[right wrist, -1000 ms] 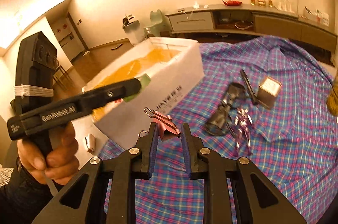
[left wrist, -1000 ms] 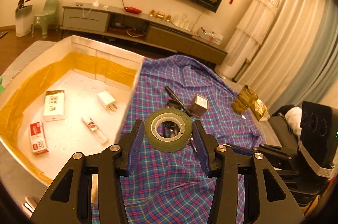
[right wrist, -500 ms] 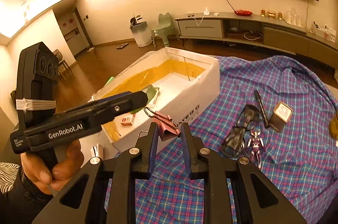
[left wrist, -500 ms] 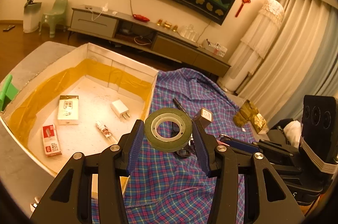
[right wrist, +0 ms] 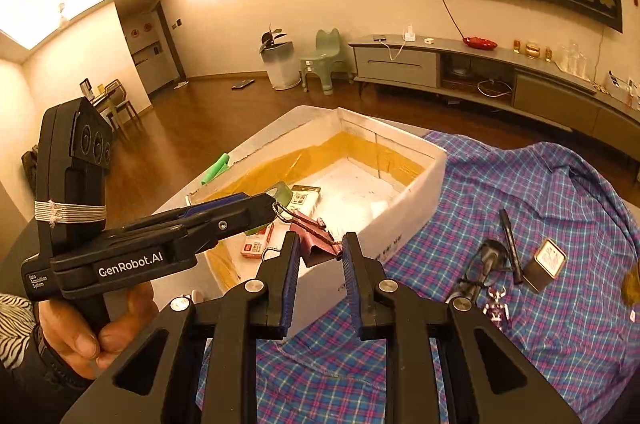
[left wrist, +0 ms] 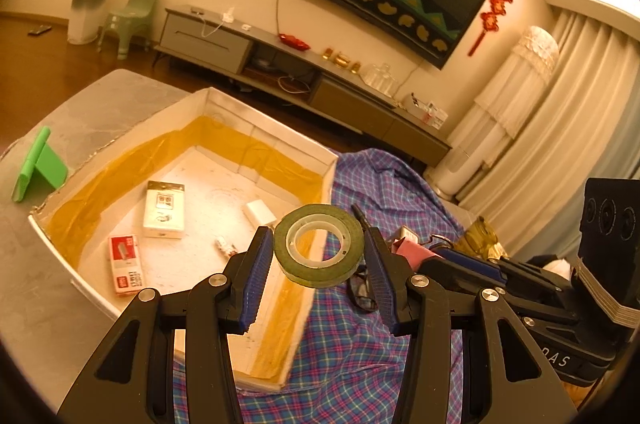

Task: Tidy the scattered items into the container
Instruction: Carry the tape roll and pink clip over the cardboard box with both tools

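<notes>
Both hands were carrying something toward the white box [left wrist: 320, 160], the container with yellow tape lining its inner walls. The left gripper [left wrist: 318, 256] had its fingers pinching a roll of green tape [left wrist: 320, 248] across its width, the roll lying nearly flat and hanging over the box's near corner, a hold that looked meant to let it drop straight in once the fingers spread. Just beside it, the right gripper [right wrist: 318, 252] had its fingers drawn close on a pink binder clip [right wrist: 316, 244], gripped by its body with the wire handles sticking out toward the box, so it sat close to the near wall rather than clearly over the opening. Inside the box already lay a white carton [left wrist: 164, 210], a red-and-white staple box [left wrist: 126, 264] and a white charger plug [left wrist: 260, 214]. On the plaid cloth [right wrist: 560, 304] covering the worktop, a black pen [right wrist: 510, 240], a small tin [right wrist: 548, 264], dark glasses [right wrist: 484, 260] and a little figurine [right wrist: 496, 306] remained, so I judged the tidying about half done.
</notes>
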A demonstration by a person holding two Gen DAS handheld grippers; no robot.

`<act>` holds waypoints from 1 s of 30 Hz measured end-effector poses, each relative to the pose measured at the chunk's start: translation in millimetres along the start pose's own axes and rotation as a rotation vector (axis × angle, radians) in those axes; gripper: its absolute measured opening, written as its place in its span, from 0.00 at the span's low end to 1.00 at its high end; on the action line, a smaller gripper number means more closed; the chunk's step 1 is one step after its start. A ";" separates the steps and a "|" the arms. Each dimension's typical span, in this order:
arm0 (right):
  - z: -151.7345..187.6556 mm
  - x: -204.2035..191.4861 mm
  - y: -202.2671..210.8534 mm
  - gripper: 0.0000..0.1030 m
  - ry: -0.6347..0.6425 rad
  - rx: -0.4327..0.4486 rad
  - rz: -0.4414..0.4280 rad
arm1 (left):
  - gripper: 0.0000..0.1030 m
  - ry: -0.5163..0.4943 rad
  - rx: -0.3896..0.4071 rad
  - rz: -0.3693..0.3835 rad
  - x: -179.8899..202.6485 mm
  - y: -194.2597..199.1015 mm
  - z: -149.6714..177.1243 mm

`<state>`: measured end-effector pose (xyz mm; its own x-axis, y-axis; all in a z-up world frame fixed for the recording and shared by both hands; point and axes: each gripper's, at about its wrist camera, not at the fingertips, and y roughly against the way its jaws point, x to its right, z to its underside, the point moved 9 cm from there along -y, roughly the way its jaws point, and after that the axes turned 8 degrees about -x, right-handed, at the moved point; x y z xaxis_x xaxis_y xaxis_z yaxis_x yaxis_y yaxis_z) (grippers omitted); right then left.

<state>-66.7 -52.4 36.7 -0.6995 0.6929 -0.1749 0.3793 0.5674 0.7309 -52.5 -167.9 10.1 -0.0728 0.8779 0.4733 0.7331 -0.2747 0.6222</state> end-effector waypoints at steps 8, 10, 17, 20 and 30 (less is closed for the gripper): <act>-15.1 -8.7 -10.4 0.22 0.032 -0.008 0.004 | 0.47 0.064 -0.003 0.000 -20.2 2.4 -5.0; -18.9 -9.6 -13.3 0.22 0.036 -0.012 0.004 | 0.47 0.074 -0.002 -0.003 -24.6 3.5 -6.0; -28.2 -14.4 -25.9 0.22 0.062 -0.032 0.016 | 0.47 0.105 -0.009 -0.019 -37.9 4.3 -7.8; -34.3 -15.2 -32.6 0.22 0.069 -0.041 0.019 | 0.47 0.119 -0.017 -0.028 -43.8 3.2 -8.4; -60.9 -22.2 -63.1 0.22 0.100 -0.083 0.025 | 0.47 0.139 -0.069 -0.088 -61.3 -3.8 -3.8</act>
<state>-112.0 -130.6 34.6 -0.7491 0.6560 -0.0923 0.3489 0.5092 0.7868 -53.4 -222.2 -18.9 -0.2312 0.8383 0.4938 0.6720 -0.2294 0.7041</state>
